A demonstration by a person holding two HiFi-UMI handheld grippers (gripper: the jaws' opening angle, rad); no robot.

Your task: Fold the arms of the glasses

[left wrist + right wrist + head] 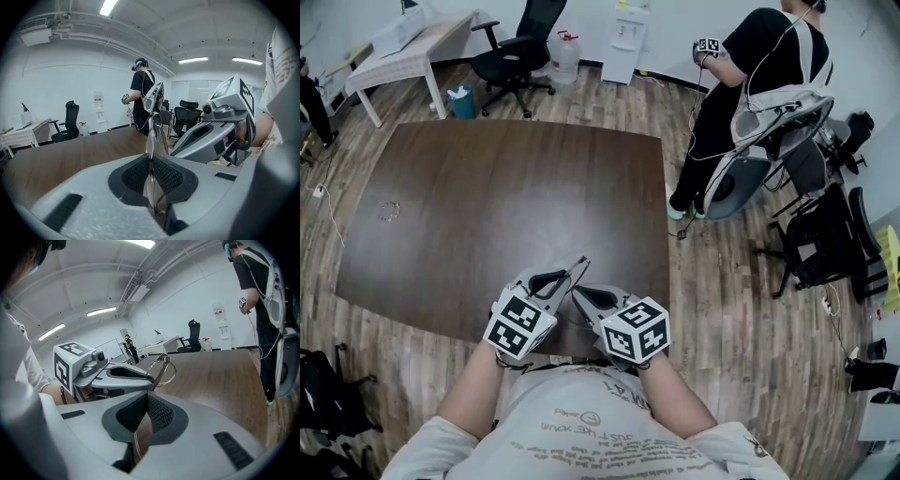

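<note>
Left gripper [151, 164] clamps glasses [153, 133], brown table [506, 206], chair [523, 47]

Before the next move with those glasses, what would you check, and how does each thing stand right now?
1. Is the left claw shut on the glasses? Ok: the frame stands clamped between its pads.
2. Is the right claw shut on the glasses too? Ok: a thin wire arm runs down between its pads.
3. Are the glasses held over the table, not past its edge? Ok.
4. Which arms are folded already? Cannot tell.
5. Is the other person away from the claws? Ok: standing off beyond the table's far corner.
</note>
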